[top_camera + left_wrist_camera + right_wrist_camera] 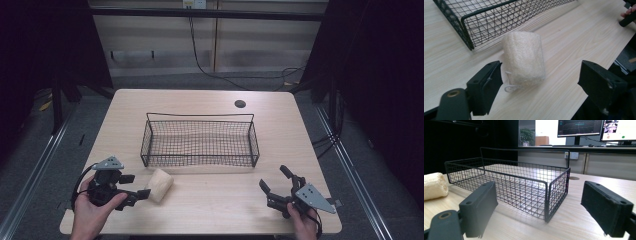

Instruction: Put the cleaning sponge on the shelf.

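Two hand-held claws, one loofah roll and one wire basket on a pale wood-grain rectangular desk (210,200).

Item 1: left claw (142,193), black, with a grey three-cornered plate on top, held in the person's left hand (92,210) near the desk's front-left corner. Jaws stand apart, pointing toward the roll. In the left gripper view the two black jaws flank the near end of the roll without closing on it; the left jaw is just beside the roll's string loop, and whether it touches cannot be told.

Item 2: cream-coloured cylindrical loofah sponge roll (160,184), lying on its side on the desk, near the front edge, left of centre. It sits just in front of the basket's front-left corner, apart from the wire. A short white string loop (510,87) hangs from its near end.

Item 3: black rectangular wire-mesh basket (200,142), standing upright mid-desk, with a taller wire rail along its far side. Nothing is seen inside it.

Item 4: small dark round cable hole (240,104) in the desk, beyond the basket toward the far-right corner.

Item 5: right claw (276,183), black, with a grey plate, held in the person's right hand (306,225) near the front-right corner. Jaws wide apart, gripping nothing, facing the basket's right end.
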`<action>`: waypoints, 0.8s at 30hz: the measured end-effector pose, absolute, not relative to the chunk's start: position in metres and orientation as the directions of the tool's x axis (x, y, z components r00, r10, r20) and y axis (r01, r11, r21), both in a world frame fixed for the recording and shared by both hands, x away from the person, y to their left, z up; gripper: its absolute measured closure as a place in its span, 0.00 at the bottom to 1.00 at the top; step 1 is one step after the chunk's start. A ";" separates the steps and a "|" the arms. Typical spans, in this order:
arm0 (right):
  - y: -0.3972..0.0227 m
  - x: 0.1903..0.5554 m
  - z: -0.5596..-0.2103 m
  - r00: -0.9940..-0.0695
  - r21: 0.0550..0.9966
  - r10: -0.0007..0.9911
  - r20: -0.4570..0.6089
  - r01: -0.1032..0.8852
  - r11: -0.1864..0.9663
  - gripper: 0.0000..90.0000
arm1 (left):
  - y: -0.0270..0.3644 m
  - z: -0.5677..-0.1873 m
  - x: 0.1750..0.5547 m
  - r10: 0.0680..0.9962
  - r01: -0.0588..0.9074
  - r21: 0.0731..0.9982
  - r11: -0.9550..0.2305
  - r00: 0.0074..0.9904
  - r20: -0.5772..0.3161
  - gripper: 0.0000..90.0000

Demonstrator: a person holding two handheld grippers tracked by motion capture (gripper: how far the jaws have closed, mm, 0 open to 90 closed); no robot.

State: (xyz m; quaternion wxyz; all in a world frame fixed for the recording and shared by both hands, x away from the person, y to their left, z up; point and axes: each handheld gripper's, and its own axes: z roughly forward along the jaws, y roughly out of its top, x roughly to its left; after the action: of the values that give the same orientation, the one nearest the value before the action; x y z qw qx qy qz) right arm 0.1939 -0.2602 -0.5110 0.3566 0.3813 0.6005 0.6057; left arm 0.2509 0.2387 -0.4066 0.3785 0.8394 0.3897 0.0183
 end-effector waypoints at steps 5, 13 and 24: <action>-0.260 0.194 -0.511 -0.457 0.999 0.889 0.034 0.026 -0.024 0.14 | 0.229 -0.404 0.255 0.657 0.650 0.620 -0.440 0.704 -0.271 0.19; -0.260 0.194 -0.511 -0.456 0.999 0.890 0.032 0.025 -0.024 0.14 | 0.225 -0.401 0.265 0.655 0.684 0.555 -0.474 0.695 -0.297 0.19; -0.260 0.194 -0.511 -0.454 0.999 0.891 0.032 0.024 -0.023 0.14 | 0.214 -0.400 0.283 0.672 0.724 0.452 -0.521 0.675 -0.306 0.19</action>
State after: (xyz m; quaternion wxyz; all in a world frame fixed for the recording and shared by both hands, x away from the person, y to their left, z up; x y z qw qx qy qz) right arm 0.1938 -0.2602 -0.5111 0.3579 0.3808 0.6002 0.6055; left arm 0.2826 0.2139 -0.3996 0.2809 0.8709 0.4006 -0.0467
